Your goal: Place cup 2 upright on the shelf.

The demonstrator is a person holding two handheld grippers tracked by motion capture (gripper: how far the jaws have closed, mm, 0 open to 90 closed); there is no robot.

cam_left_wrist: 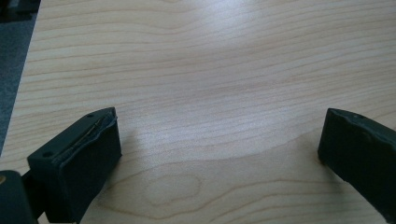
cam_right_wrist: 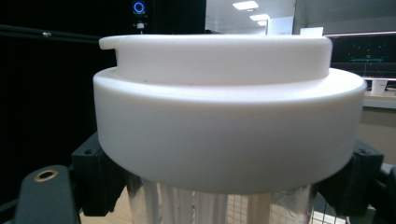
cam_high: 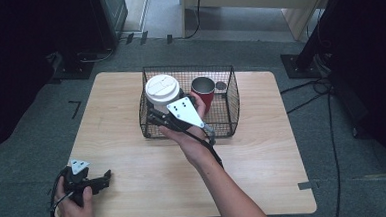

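A light wooden desk [cam_high: 131, 116] stands on grey carpet, seen from above. Toward its far middle sits a black wire basket [cam_high: 233, 99], the landmark here. Inside the basket, at its left side, is a cup with a white lid [cam_high: 162, 89]; just right of it, also inside the basket, stands a red cup [cam_high: 203, 91] with an open top.

The right claw [cam_high: 157, 115] reaches into the basket from its near side, held by a hand [cam_high: 195, 133] whose forearm comes up from the desk's near edge. In the right gripper view, its 2 black jaws sit on either side of the cup just under the white lid [cam_right_wrist: 224, 116], clamped around the ribbed, shiny cup body [cam_right_wrist: 196, 205].

The left claw [cam_high: 104, 179] is well apart from the basket, near the desk's near left corner, held in the other hand [cam_high: 76, 209]. Its 2 jaws stand wide apart with bare wood between them, gripping nothing.
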